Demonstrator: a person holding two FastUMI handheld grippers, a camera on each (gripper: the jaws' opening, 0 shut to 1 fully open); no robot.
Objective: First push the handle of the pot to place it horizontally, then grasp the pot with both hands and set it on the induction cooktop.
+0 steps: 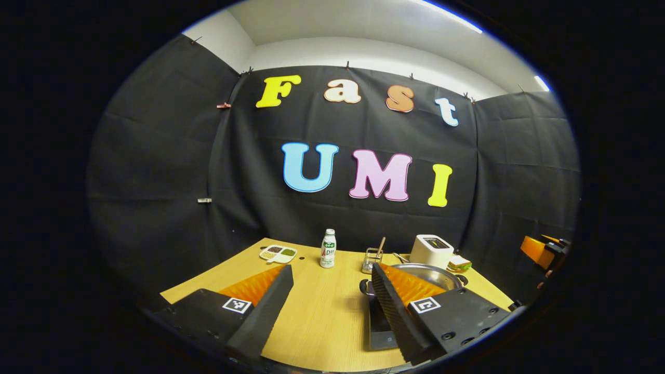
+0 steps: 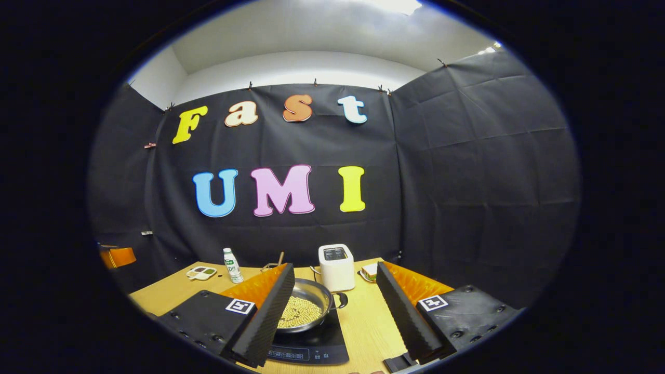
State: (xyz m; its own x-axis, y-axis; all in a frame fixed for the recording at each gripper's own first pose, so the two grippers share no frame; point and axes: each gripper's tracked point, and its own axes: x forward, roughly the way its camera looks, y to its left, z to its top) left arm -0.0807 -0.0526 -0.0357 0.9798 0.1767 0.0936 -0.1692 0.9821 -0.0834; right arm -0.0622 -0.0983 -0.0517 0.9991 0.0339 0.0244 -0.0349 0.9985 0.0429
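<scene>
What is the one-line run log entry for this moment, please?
pot: on induction cooktop, holds beans | left gripper: open, empty | right gripper: open, empty | toaster: behind pot

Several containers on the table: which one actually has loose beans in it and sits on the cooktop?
The pot: a metal pan of pale beans resting on the induction cooktop. The bottle is capped, and the divided tray lies on bare table.

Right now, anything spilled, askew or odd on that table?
Nothing stands out. The pot sits level on the cooktop with its yellow beans all inside. The bottle and toaster stand upright, and the snack tray lies flat. Both claws are open and hold nothing.
</scene>
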